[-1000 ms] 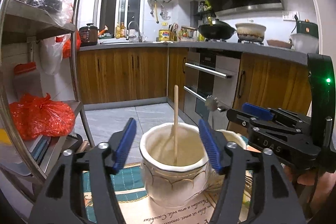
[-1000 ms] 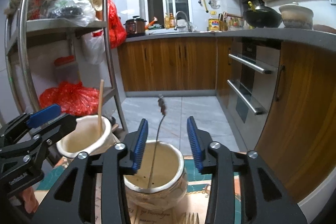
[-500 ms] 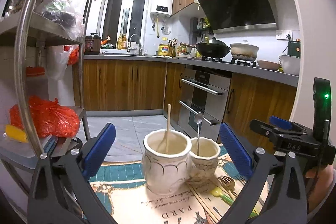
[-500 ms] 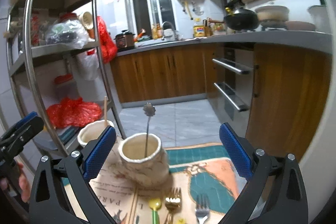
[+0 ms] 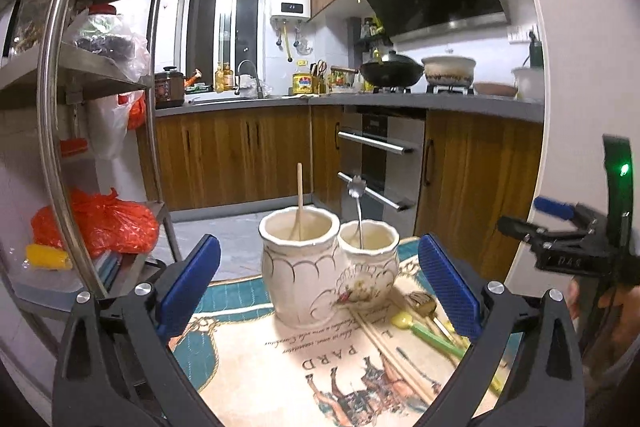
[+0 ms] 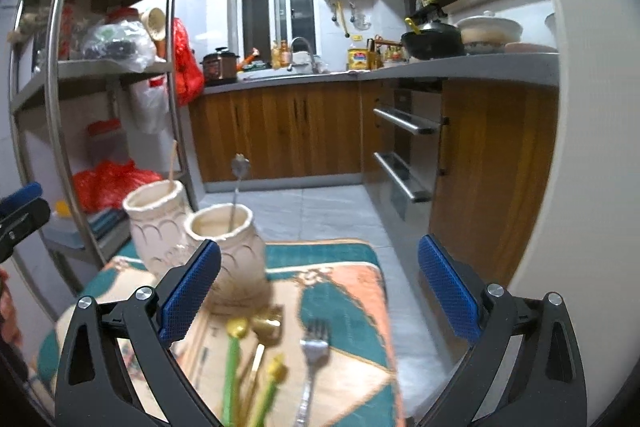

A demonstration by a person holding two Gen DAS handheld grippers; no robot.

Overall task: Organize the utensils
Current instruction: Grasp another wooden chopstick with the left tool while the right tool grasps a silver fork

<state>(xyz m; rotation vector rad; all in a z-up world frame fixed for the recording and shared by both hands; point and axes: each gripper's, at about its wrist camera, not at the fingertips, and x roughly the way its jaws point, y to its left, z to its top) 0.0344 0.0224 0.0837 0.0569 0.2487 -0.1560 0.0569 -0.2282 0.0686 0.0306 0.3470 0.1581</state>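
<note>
Two cream ceramic jars stand side by side on a patterned mat (image 5: 320, 367). The taller jar (image 5: 298, 267) holds a wooden chopstick (image 5: 299, 195); the shorter jar (image 5: 370, 267) holds a metal spoon (image 5: 357, 203). My left gripper (image 5: 318, 287) is open and empty, just in front of the jars. My right gripper (image 6: 318, 291) is open and empty, back from the shorter jar (image 6: 236, 251). Below it lie a silver fork (image 6: 314, 351), a gold spoon (image 6: 266, 327) and green-handled utensils (image 6: 232, 359). Green utensils (image 5: 432, 335) and chopsticks (image 5: 396, 359) also show in the left wrist view.
A metal shelf rack (image 5: 60, 147) with red bags (image 5: 96, 223) stands at the left, close to the mat. Wooden cabinets (image 6: 288, 135) and an oven (image 5: 376, 163) lie beyond the floor. The mat's far edge drops to the tiled floor (image 6: 312, 211).
Both grippers have opened wide and drawn back from the jars, leaving the chopstick in the taller jar and the spoon in the shorter one. The loose utensils on the mat have come into view.
</note>
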